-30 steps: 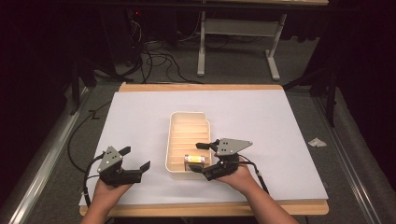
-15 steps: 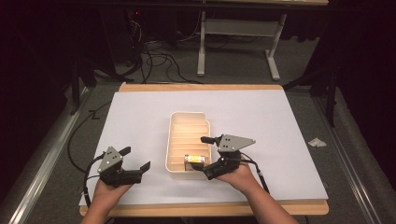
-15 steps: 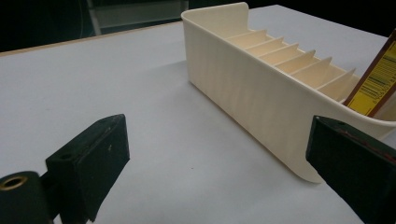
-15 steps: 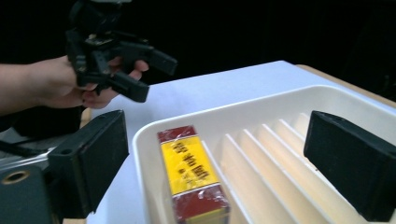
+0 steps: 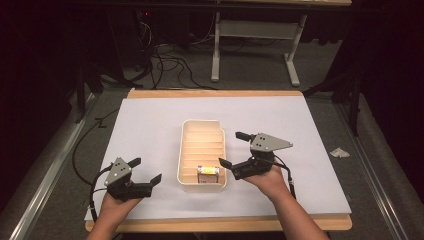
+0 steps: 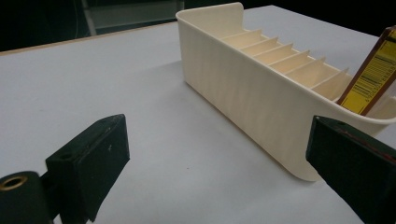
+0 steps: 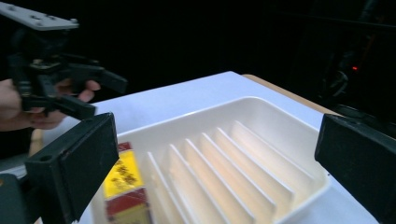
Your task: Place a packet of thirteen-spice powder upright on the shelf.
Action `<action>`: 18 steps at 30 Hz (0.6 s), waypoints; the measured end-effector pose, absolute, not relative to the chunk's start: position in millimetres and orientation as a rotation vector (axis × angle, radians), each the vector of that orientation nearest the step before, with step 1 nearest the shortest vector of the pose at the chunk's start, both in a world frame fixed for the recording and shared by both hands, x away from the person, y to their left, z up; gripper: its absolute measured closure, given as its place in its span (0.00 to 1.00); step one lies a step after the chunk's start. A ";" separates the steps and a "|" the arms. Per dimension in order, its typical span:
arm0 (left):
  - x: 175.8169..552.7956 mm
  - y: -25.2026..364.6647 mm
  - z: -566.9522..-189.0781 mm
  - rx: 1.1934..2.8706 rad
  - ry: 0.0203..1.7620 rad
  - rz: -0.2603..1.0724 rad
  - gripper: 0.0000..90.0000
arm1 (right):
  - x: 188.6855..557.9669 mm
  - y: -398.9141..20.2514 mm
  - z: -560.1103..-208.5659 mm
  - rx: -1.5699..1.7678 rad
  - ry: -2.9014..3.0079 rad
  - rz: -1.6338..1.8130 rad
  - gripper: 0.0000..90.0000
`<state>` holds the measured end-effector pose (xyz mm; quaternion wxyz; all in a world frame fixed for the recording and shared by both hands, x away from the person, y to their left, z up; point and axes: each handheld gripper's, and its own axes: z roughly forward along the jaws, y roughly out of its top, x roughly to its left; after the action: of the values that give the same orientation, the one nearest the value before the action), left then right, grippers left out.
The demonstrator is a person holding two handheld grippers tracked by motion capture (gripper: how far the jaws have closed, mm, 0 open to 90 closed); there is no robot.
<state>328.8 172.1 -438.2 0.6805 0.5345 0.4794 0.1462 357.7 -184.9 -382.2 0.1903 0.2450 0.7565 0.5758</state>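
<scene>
While slotted upright, box point(image 5: 208, 173) — beside right tool point(image 5: 234, 151).

tray point(image 5: 202, 131): cream plastic, matt | box point(image 5: 208, 173): glossy card | table sheet point(image 5: 150, 120): white matt paper, wood edge

small box point(image 5: 208, 173), perhaps yellow, in tray's point(image 5: 202, 128) nearest slot.

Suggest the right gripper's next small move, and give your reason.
Probably draw the right gripper back from the tray. Its jaws have just been opening, nothing sits between them, and the small box stands in the nearest slot.
</scene>
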 end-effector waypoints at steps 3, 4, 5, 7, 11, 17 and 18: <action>327.9 172.9 -437.8 1.201 1.073 0.330 0.07 | 358.8 -194.0 -380.5 0.716 2.115 1.575 0.00; 327.9 172.9 -437.8 1.201 1.073 0.330 0.07 | 358.9 -196.7 -380.5 0.725 2.110 1.563 0.00; 327.6 173.4 -437.5 1.200 1.073 0.333 0.07 | 358.7 -199.7 -380.1 0.729 2.111 1.534 0.00; 327.3 173.3 -437.4 1.197 1.072 0.331 0.07 | 358.5 -205.5 -380.8 0.748 2.103 1.510 0.00; 327.2 173.0 -437.3 1.195 1.072 0.328 0.07 | 356.2 -217.6 -382.8 0.787 2.093 1.456 0.00; 327.2 172.5 -437.5 1.198 1.073 0.325 0.07 | 347.2 -238.5 -385.7 0.832 2.065 1.401 0.00; 327.1 172.3 -437.6 1.200 1.072 0.325 0.07 | 345.1 -242.3 -386.5 0.842 2.057 1.394 0.00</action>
<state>327.1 172.3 -437.6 0.6817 0.5347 0.4780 0.1448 345.1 -242.3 -386.5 0.2562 0.3101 0.7580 0.5135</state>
